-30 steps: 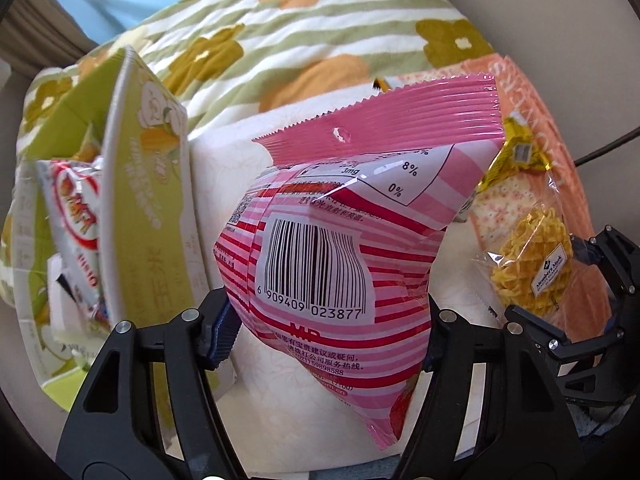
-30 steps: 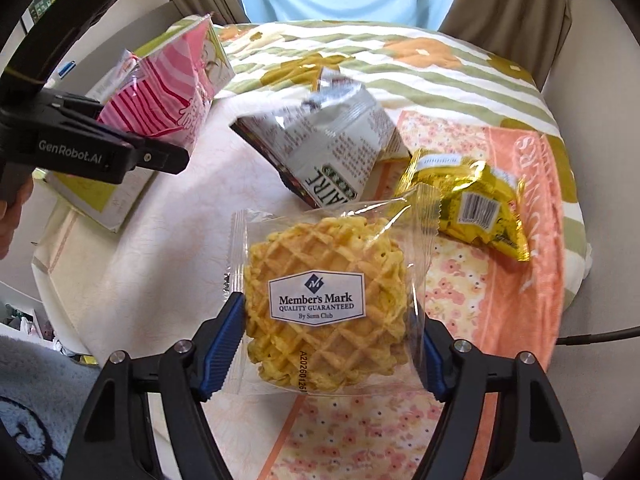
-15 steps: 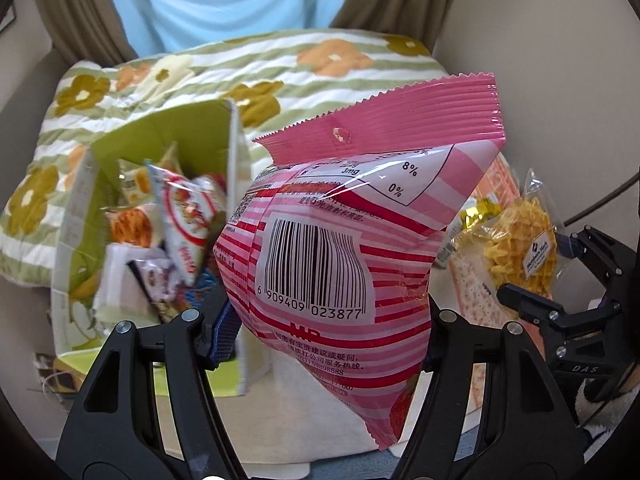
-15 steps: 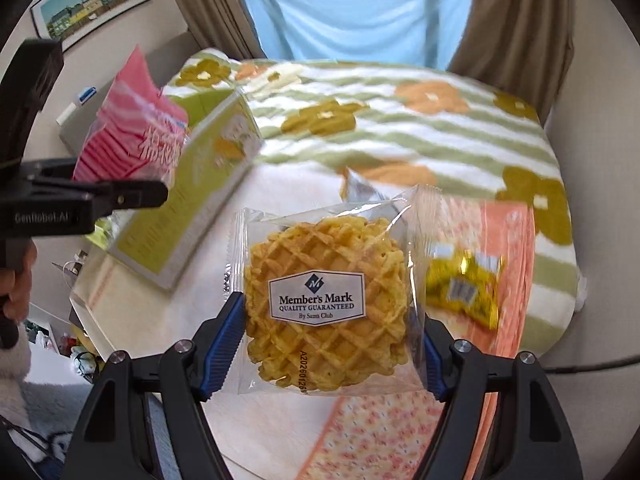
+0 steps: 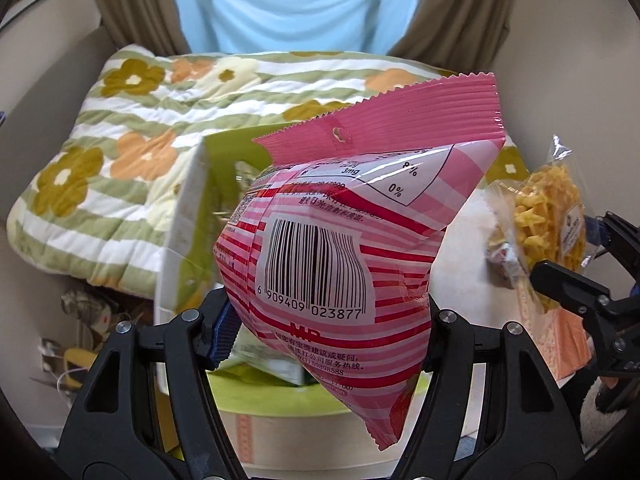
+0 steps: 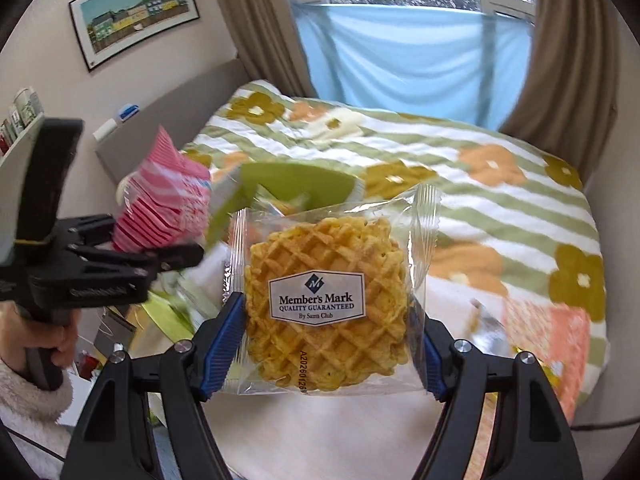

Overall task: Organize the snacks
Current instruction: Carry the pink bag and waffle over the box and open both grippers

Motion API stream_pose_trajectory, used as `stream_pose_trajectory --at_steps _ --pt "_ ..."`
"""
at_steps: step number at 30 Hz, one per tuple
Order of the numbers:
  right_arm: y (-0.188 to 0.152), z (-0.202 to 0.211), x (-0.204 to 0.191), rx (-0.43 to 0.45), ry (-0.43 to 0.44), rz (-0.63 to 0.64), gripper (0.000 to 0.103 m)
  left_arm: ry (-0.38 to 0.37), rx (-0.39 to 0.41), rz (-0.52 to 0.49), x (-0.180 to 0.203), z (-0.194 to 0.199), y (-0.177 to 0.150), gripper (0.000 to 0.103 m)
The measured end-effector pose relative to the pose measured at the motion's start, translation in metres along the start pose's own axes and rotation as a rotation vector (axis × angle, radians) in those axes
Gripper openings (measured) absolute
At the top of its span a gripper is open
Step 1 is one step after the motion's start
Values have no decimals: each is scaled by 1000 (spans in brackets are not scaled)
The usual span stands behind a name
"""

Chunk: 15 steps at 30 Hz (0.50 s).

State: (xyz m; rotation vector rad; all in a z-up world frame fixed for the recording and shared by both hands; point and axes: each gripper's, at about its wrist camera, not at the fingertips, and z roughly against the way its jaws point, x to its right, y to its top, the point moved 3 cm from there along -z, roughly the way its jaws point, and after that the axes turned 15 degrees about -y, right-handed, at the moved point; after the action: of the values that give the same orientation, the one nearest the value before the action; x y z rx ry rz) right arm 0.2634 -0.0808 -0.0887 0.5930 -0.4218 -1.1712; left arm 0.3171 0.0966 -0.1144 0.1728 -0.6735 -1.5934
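My left gripper is shut on a pink striped snack bag and holds it upright in the air over the open green snack box. My right gripper is shut on a clear packet with a golden waffle, labelled Member's Mark. In the right wrist view the pink bag and left gripper are at the left, beside the green box. In the left wrist view the waffle packet and right gripper are at the right edge.
A flowered green-striped quilt covers the bed behind. A white tabletop lies below the right gripper, with an orange floral cloth and a yellow wrapper at its right. Brown curtains and a blue sheet hang at the window.
Both grippers have lifted and tilted up with their snacks. The view has swung from the table toward the bed and window, and the green box now lies under the pink bag.
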Motion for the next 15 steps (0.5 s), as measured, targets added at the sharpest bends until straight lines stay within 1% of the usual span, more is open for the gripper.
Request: stream_pose_trajectory --at_steps 2,6,10,15 --pt "11 -6 -18 11 -2 0 72 0 -10 10 -27 -3 7 64" --pt "35 -24 -53 14 -10 -32 72 -21 -34 7 -64 -20 19 64" --pt "49 -45 -66 -6 -32 -85 72 -37 -79 -7 -84 -41 27 64" --pt "58 -66 -69 -52 -45 -165 72 -70 -139 45 -101 -65 33 67"
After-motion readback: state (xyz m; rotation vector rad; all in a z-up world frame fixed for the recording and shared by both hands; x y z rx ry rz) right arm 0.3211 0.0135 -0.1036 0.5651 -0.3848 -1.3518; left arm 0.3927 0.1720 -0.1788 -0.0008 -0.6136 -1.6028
